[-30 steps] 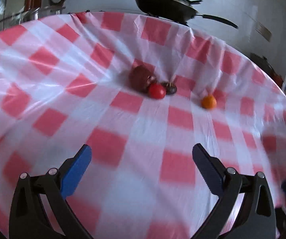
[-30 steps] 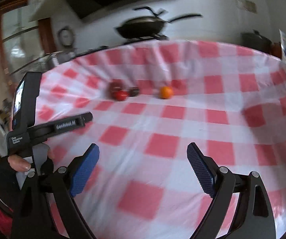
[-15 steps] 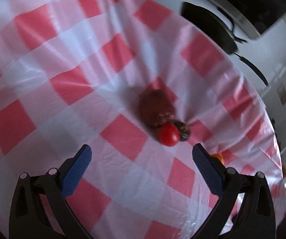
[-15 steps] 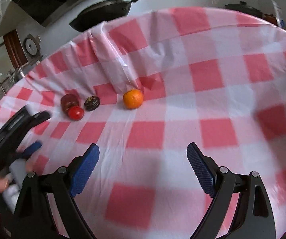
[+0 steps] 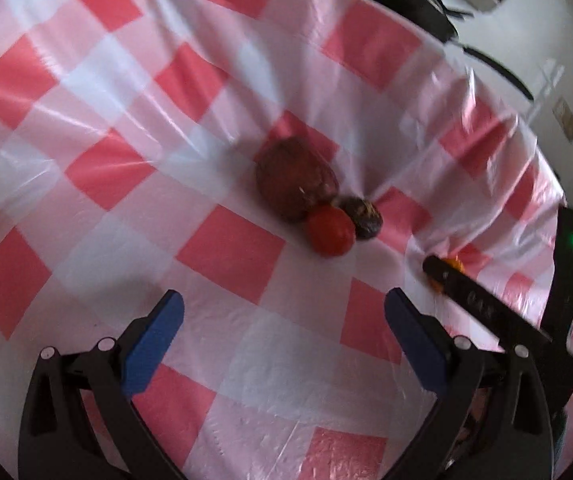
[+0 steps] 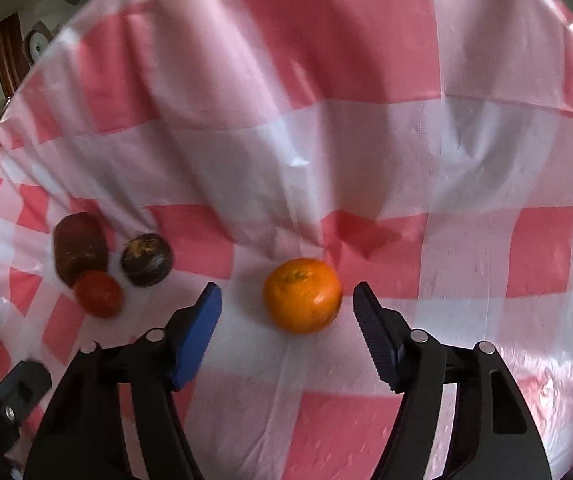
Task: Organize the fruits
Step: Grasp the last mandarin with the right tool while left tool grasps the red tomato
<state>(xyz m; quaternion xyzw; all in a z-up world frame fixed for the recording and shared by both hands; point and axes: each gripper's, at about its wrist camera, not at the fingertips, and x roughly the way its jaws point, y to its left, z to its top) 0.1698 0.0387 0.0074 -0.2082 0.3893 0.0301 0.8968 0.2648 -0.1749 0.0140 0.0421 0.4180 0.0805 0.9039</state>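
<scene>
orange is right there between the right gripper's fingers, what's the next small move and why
Probably ease the right gripper slightly forward, then close. The orange sits on the checked tablecloth between its open jaws, level with the fingertips rather than deep between the pads, so closing now might pinch only its near side. The left gripper is open and holds nothing.

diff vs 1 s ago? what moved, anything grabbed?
Right hand-held gripper moved in on the orange, which now sits between its open fingers, ungrasped. Left hand-held gripper closed toward the fruit cluster beside the tomato, open and empty. Fruits stayed put on the tablecloth.
</scene>
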